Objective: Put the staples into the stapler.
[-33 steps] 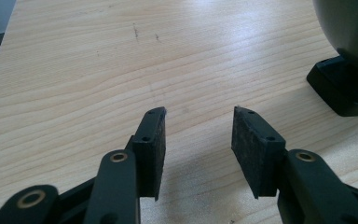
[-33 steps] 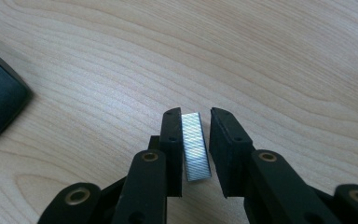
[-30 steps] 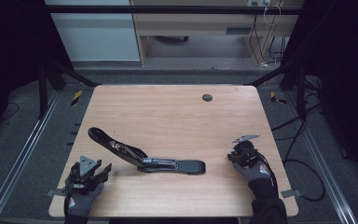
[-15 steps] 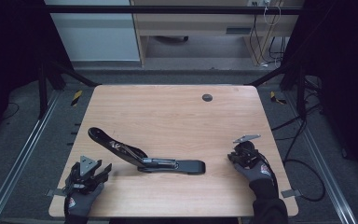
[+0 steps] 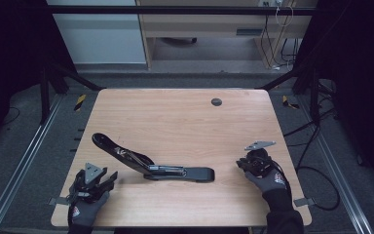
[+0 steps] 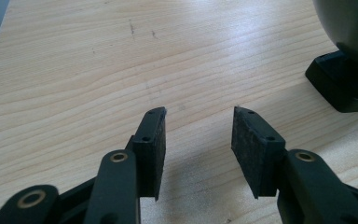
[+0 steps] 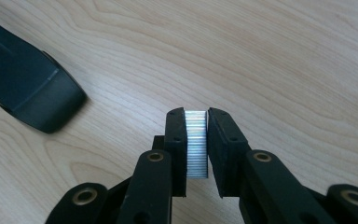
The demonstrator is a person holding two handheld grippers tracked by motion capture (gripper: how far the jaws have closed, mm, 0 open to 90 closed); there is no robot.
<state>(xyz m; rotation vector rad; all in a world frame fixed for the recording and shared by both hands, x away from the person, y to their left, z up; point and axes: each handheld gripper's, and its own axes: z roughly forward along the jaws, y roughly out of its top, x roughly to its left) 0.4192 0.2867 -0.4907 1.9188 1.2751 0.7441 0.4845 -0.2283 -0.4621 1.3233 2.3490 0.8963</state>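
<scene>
A black stapler (image 5: 151, 165) lies swung open on the wooden table (image 5: 175, 117), its upper arm raised toward the left and its base flat toward the right. My right gripper (image 7: 196, 113) is shut on a silver strip of staples (image 7: 196, 142), a little to the right of the stapler's rounded end (image 7: 28, 88). In the high view that gripper (image 5: 241, 163) sits near the table's right front. My left gripper (image 6: 199, 114) stands open just above bare wood with nothing between its pads, and part of the stapler (image 6: 349, 70) lies off to its right. From above, the left gripper (image 5: 108, 178) is at the front left corner.
A dark round cable hole (image 5: 216, 102) sits in the far right part of the table. Metal frame rails (image 5: 24, 161) run along both sides, and cables (image 5: 316, 146) trail on the floor at the right. A cabinet and shelf stand beyond the far edge.
</scene>
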